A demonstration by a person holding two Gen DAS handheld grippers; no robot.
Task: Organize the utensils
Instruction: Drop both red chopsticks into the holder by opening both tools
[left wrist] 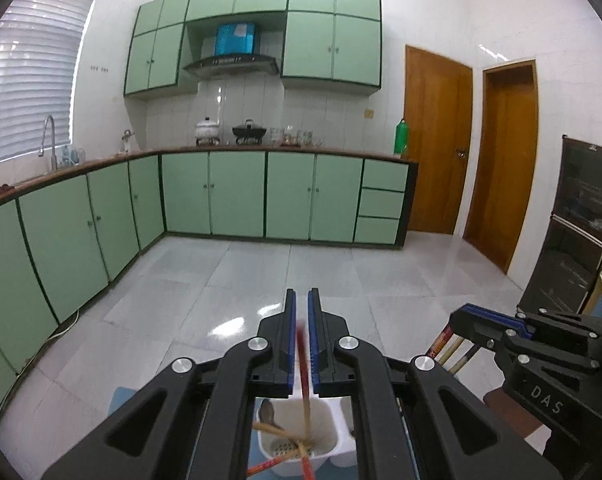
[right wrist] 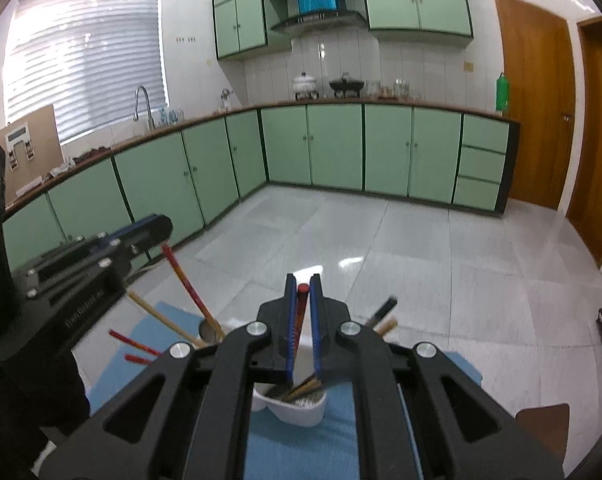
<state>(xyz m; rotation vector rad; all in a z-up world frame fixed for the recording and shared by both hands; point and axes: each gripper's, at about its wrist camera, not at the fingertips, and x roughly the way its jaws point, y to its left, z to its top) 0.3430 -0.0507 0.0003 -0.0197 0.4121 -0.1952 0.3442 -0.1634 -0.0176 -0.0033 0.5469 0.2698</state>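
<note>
A: Closest in, the left gripper (left wrist: pixel 301 336) is nearly closed, its jaws pinching a red chopstick (left wrist: pixel 303 364) whose lower end dips into the white utensil holder (left wrist: pixel 301 446) at six o'clock.

B: Same story on the other side: the right gripper (right wrist: pixel 302 320) is clamped narrow on a red-tipped chopstick (right wrist: pixel 300 320), right over that holder (right wrist: pixel 301 408).

A: The holder sits on a blue mat (right wrist: pixel 333 436) on the tabletop. A spoon (left wrist: pixel 267 412) and more chopsticks (left wrist: pixel 277 434) already lean in the left compartment.

B: So, as I read it, both sticks are going in. Keep each upright, let the tip find the compartment floor, then ease the jaws apart; letting go early risks a bounce out.

A: And mind the leaning sticks at nine o'clock in the right view. Knock those and the holder may tip.

B: Farther out, bare tiled floor (left wrist: pixel 261 272), then green cabinets (left wrist: pixel 237 196) at twelve o'clock.
</note>
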